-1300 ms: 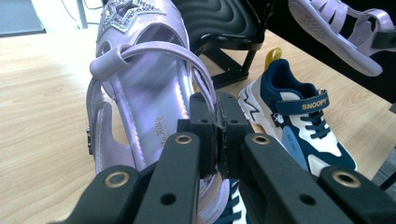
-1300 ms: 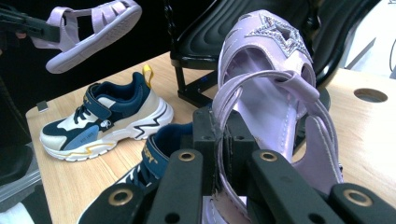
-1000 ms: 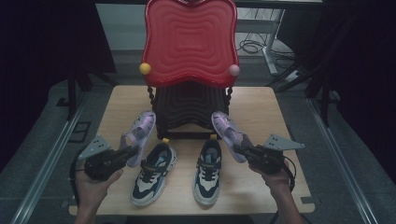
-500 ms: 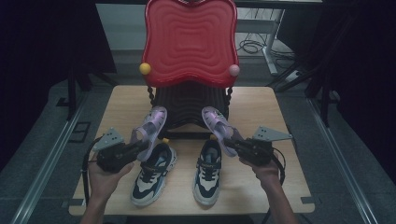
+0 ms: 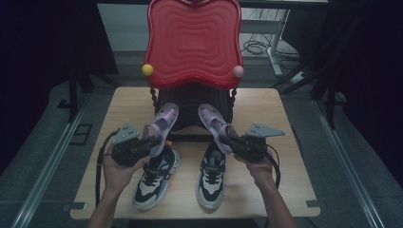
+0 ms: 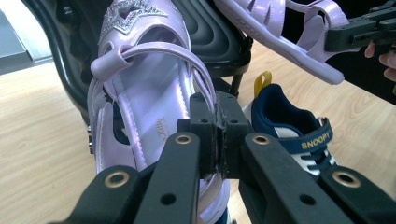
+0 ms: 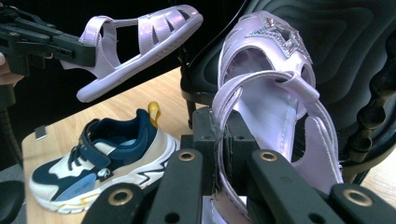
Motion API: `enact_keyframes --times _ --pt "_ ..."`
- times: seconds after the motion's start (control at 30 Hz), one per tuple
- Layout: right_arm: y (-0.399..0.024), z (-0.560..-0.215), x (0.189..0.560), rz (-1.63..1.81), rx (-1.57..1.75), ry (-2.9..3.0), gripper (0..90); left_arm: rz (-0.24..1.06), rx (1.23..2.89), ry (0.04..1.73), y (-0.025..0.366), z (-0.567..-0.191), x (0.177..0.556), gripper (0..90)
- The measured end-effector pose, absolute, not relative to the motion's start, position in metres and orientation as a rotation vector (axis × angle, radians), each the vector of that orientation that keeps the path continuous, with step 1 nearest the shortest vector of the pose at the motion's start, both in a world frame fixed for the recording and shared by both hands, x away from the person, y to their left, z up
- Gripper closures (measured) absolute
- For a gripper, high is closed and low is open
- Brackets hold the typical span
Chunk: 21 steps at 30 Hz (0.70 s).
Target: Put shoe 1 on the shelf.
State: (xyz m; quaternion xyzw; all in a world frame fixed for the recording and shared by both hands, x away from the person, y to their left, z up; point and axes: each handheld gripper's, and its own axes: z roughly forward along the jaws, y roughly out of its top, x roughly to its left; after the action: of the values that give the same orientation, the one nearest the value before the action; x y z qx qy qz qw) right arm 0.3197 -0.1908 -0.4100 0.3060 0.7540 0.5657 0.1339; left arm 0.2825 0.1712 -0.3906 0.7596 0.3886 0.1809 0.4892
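The left tool (image 5: pixel 153 142) was clenched on the heel strap of a lilac sandal (image 5: pixel 162 124), its black jaws pinched tight on the thin band in the left gripper view. The right tool (image 5: pixel 227 140) gripped the heel of the matching sandal (image 5: pixel 213 119) the same way. Both sandals were held in the air, toes raised toward a dark ribbed stand (image 5: pixel 192 107) at the back of the wooden counter (image 5: pixel 285 156), the left one just beside the right with a gap between them. Below them, a pair of navy-and-white sneakers (image 5: pixel 157 178) sat side by side on the counter, near the person's hands (image 5: pixel 121 166). A red wavy panel (image 5: pixel 192 42) rose above the stand, with a yellow ball (image 5: pixel 148 70) and a pink ball (image 5: pixel 238 71) at its lower corners.
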Motion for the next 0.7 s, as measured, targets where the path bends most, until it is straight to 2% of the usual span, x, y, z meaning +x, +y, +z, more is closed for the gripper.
enact_keyframes --times 0.7 --pt "-0.169 -0.407 0.348 1.559 0.917 2.116 85.9 0.478 1.883 0.941 0.145 -0.397 0.326 87.2"
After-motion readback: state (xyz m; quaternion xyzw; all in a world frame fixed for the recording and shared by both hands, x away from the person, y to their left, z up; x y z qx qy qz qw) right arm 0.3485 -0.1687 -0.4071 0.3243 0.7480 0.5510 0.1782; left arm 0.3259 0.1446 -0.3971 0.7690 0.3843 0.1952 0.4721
